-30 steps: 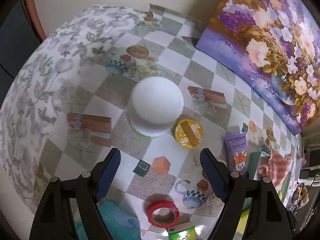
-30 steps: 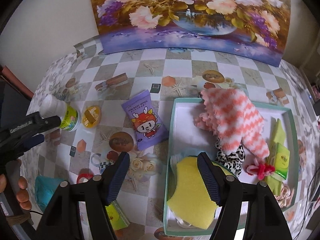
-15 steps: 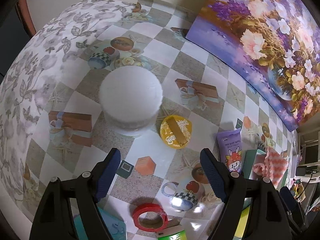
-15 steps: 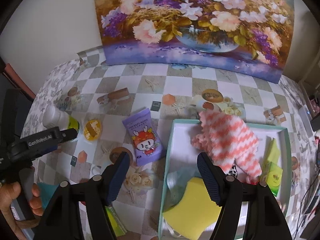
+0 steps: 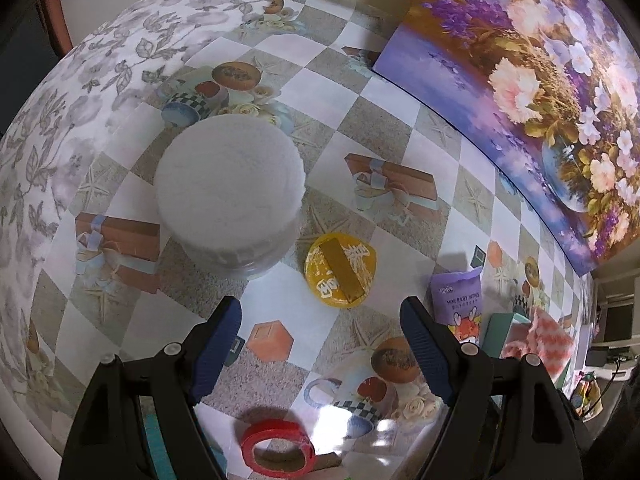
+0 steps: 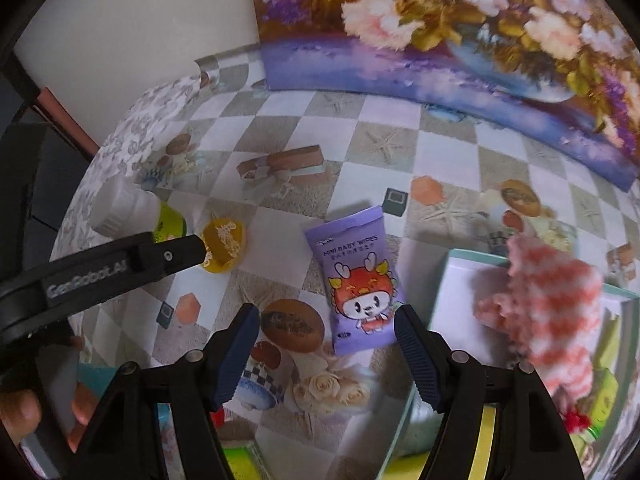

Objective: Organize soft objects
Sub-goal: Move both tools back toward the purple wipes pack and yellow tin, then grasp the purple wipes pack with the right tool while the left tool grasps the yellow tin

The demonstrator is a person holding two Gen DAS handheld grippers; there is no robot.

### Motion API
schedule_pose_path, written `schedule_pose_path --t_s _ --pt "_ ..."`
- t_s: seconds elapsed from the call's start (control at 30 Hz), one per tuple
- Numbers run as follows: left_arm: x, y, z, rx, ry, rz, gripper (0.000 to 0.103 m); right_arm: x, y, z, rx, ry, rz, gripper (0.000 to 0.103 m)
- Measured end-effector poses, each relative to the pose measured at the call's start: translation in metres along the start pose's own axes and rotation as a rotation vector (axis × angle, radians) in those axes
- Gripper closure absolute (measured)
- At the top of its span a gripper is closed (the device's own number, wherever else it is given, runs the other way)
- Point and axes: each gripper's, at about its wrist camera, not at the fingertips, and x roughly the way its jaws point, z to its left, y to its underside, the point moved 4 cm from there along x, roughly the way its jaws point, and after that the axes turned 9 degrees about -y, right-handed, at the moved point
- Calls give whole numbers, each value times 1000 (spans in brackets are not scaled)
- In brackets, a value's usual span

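A purple pack of baby wipes point(image 6: 357, 280) lies flat on the checked tablecloth, and my right gripper point(image 6: 326, 320) hangs open just above its lower end, jaws empty. To its right the teal tray point(image 6: 440, 280) holds a pink-and-white fluffy cloth point(image 6: 548, 300) and a yellow sponge point(image 6: 486, 440). My left gripper point(image 5: 320, 312) is open over bare cloth, nothing between its jaws; it also shows as a black arm point(image 6: 120, 264) in the right wrist view. The wipes pack point(image 5: 460, 300) and the tray's edge point(image 5: 496, 332) sit at the right of the left wrist view.
A white-capped bottle point(image 5: 228, 192) stands just beyond the left gripper, with a yellow round tin point(image 5: 340, 270) beside it. A red tape roll point(image 5: 278, 446) lies near the front edge. A flower painting point(image 6: 460, 32) leans along the back. A person's fingers point(image 6: 24, 412) grip the left handle.
The right gripper has swung left from above the tray to above the wipes pack and come lower. The left gripper has crept slightly lower toward the cloth.
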Motion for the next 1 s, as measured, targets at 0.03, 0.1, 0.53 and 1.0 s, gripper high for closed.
schedule_pose_path --t_s 0.03,0.1,0.53,1.0 --pt "1 -1 0 -5 -1 -1 21 5 -2 0 -9 0 4 30" --pt "2 -3 1 -18 -1 -6 21 10 -4 1 -31 11 9 30" --pt "17 -8 -9 -17 -3 -1 21 41 -17 -11 -38 15 33 30" --pt "21 -6 -12 -8 -4 7 21 54 -16 -24 -9 34 44 31"
